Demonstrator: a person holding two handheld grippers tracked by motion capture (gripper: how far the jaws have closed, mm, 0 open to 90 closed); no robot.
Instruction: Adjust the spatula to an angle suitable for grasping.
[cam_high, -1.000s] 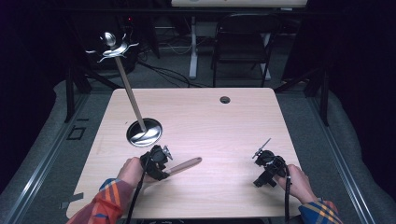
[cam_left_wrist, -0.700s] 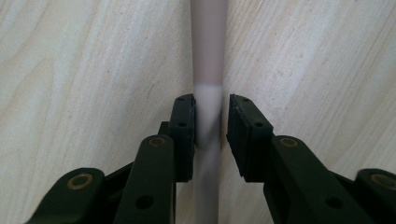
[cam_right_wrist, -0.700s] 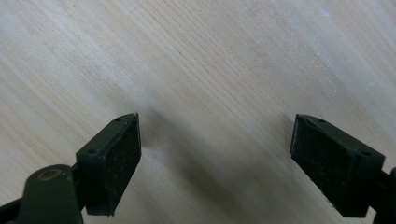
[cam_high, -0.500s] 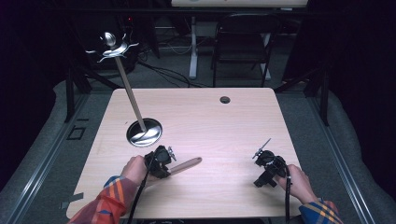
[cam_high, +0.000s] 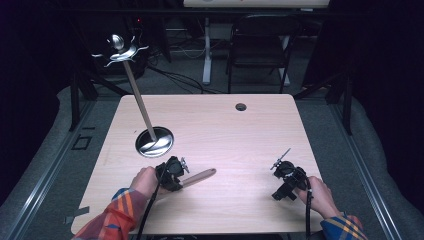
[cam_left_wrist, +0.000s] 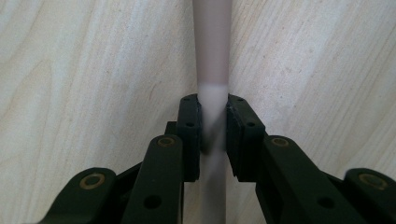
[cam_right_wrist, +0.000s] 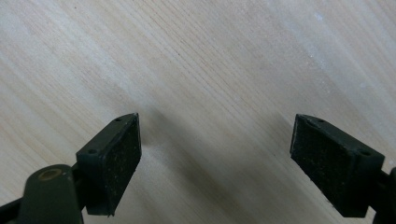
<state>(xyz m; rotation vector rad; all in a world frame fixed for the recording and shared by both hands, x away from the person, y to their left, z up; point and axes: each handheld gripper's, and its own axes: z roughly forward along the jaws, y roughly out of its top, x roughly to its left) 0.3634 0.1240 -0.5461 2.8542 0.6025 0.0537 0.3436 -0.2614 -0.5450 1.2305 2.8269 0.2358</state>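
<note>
A pale wooden rod (cam_high: 202, 176) lies flat on the light wood table (cam_high: 240, 135), near its front left. My left gripper (cam_high: 181, 176) is shut on the rod's near end. In the left gripper view both black pads (cam_left_wrist: 190, 126) press the rod (cam_left_wrist: 212, 46) from either side, and it runs straight ahead over the tabletop. My right gripper (cam_high: 278, 170) sits at the front right, held low over bare wood. Its jaws stand wide apart in the right gripper view, where the right gripper (cam_right_wrist: 217, 158) has nothing between its pads.
A stand with a round metal base (cam_high: 155, 141), a slanting wooden pole (cam_high: 137, 100) and metal hooks on top (cam_high: 120, 47) occupies the table's left. A cable hole (cam_high: 241, 106) lies near the far edge. A dark chair (cam_high: 257, 45) stands behind the table.
The left hand has edged a little to the right at the rod's near end. The rod and the right gripper lie as before.
</note>
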